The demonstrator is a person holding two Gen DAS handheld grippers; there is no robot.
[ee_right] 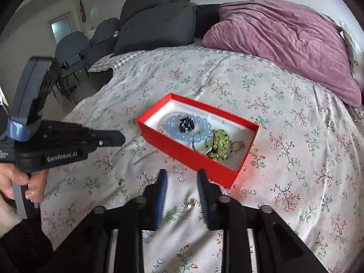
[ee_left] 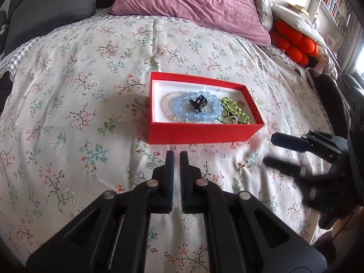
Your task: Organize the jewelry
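Observation:
A red box [ee_left: 200, 134] [ee_right: 193, 159] with a white lining sits on the floral bedspread. In it lie a pale blue bead bracelet [ee_left: 179, 104] [ee_right: 169, 122], a black piece [ee_left: 198, 102] [ee_right: 185, 122], a green bead strand [ee_left: 236, 111] [ee_right: 219, 141] and a pearl string [ee_left: 167, 104]. A small gold piece [ee_left: 241, 165] [ee_right: 192, 203] lies loose on the bedspread in front of the box. My right gripper [ee_right: 182, 173] [ee_left: 270, 150] is open above the bedspread; the gold piece shows between its fingers, untouched. My left gripper [ee_left: 177, 154] [ee_right: 120, 138] is shut and holds nothing, just short of the box's front wall.
A purple pillow [ee_left: 193, 6] [ee_right: 284, 45] lies behind the box. Grey cushions [ee_right: 157, 22] are at the back left, an orange knotted cushion [ee_left: 293, 41] at the bed's right edge. Chairs [ee_right: 72, 52] stand beyond the bed's left side. A hand [ee_right: 20, 182] holds the left gripper's handle.

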